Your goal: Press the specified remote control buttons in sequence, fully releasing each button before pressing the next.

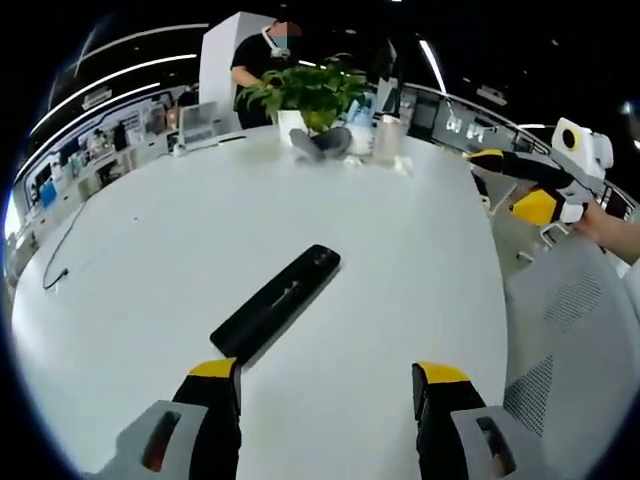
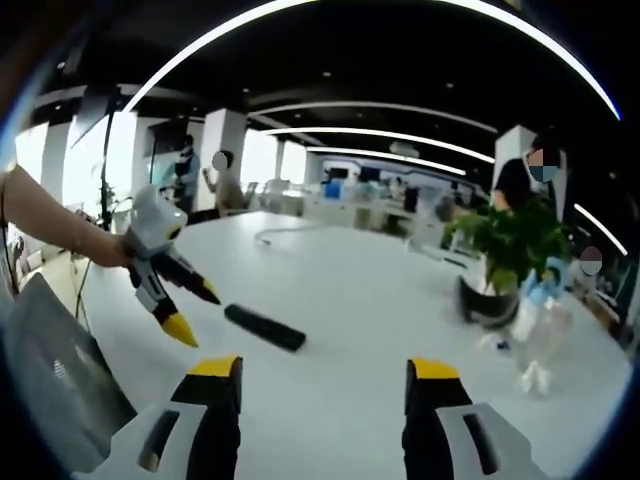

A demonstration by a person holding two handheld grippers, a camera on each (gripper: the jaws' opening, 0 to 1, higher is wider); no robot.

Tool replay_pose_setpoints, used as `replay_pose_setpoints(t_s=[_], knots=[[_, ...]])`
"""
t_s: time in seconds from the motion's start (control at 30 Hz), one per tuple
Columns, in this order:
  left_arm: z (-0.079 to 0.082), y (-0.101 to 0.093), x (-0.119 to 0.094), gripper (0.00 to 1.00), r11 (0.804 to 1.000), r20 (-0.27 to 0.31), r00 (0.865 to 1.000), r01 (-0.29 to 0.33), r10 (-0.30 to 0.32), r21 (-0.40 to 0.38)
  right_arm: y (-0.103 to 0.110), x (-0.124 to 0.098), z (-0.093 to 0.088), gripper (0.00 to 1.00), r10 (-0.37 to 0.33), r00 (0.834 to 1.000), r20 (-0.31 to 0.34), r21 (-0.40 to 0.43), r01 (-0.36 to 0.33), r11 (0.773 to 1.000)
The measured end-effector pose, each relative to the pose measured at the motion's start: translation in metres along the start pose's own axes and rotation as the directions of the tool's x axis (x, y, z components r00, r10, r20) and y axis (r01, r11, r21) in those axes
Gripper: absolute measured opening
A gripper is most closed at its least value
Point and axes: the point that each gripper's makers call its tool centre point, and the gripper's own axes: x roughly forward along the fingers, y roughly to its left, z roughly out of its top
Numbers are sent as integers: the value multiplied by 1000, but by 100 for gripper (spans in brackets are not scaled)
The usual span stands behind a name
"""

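Note:
A long black remote [image 1: 275,305] lies flat on the white round table [image 1: 400,260], slanted, just ahead of my left gripper [image 1: 328,372]. That gripper's yellow-tipped jaws stand wide open with nothing between them, the left one close to the remote's near end. In the right gripper view the remote [image 2: 265,327] lies further off. My right gripper [image 2: 323,368] is open and empty above the table. Beside the remote's end is the left gripper [image 2: 197,314], held in a hand. The right gripper [image 1: 505,182] hovers open off the table's right edge.
A potted plant [image 1: 310,90], a dark grey object [image 1: 320,143] and a clear bottle [image 1: 388,135] stand at the table's far side. A thin cable [image 1: 60,250] trails at the left. A grey mesh chair [image 1: 570,330] sits by the right edge. People stand in the background.

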Motion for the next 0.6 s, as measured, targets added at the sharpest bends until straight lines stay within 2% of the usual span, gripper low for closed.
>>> replay_pose_setpoints(t_s=[0.6], knots=[[11,14,6,72,999,-4,1000,-3,3,39,-4,0,-1,63,-16,1000,-3,8,16,1000]])
